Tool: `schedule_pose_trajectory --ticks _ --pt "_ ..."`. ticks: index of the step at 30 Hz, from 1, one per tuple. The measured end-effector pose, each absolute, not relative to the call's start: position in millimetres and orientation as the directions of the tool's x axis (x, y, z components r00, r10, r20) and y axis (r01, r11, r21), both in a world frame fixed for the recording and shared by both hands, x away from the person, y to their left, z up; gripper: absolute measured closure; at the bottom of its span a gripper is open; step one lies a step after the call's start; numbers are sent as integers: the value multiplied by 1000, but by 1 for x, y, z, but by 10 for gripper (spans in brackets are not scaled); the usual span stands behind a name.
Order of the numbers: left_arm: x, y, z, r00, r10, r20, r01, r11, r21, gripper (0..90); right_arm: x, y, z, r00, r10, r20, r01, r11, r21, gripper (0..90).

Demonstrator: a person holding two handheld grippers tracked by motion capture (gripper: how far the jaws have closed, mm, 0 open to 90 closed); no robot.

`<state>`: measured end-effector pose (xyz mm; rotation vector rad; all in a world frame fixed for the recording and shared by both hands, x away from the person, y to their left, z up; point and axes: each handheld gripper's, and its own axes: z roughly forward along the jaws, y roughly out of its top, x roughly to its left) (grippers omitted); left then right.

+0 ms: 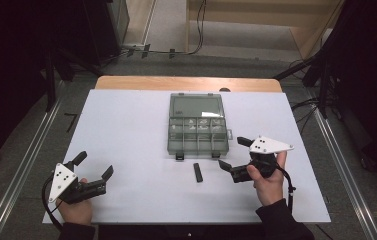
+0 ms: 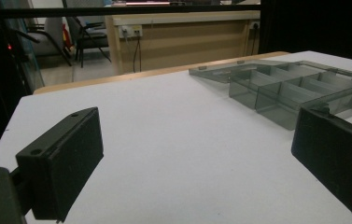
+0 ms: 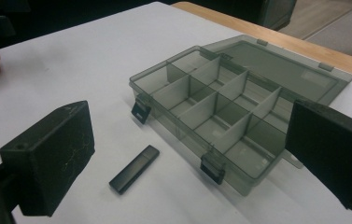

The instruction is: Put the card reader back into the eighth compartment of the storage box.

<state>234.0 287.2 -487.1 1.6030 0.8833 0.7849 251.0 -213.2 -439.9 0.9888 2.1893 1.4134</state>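
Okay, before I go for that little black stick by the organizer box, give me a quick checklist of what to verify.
1. Right gripper open: ok, jaws stand wide apart.
2. Black stick free to grasp: ok, lying flat on the white table, apart from the box.
3. Organizer box open: ok, lid folded back flat.
4. Near compartments free: cannot tell, the smoky plastic blurs their contents.
5. Left gripper out of the way: ok, open, over the table's near left.
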Motion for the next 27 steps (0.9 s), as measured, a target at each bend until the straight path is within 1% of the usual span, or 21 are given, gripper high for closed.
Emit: schedule_pose_trajectory --ticks 12,13,14,15,19,21,24,27 --pt "234 287 -487 506 862 41 143 -131 981 23 256 -187 -442 -732 675 90 378 293 878 1" --pt "234 287 -487 506 862 41 143 -131 981 23 256 -185 -442 -736 671 87 374 296 879 45" --pt "234 287 -487 506 862 40 143 -130 981 23 256 -183 -443 -731 676 89 377 292 879 127" --pt "234 287 -487 506 862 40 144 -130 981 23 256 -181 -444 -725 684 84 380 296 877 156" --pt "234 288 -487 507 861 39 143 -128 981 23 256 -169 -447 -731 678 71 386 325 863 159" --pt "234 288 -487 508 861 37 142 -126 982 23 256 -164 -449 -730 679 75 393 328 859 207" --pt "234 288 -487 508 861 38 144 -128 981 23 257 -158 -452 -740 664 106 406 316 857 341" --pt "234 288 -487 507 861 38 143 -128 981 23 257 -151 -457 -742 662 103 418 337 844 521"
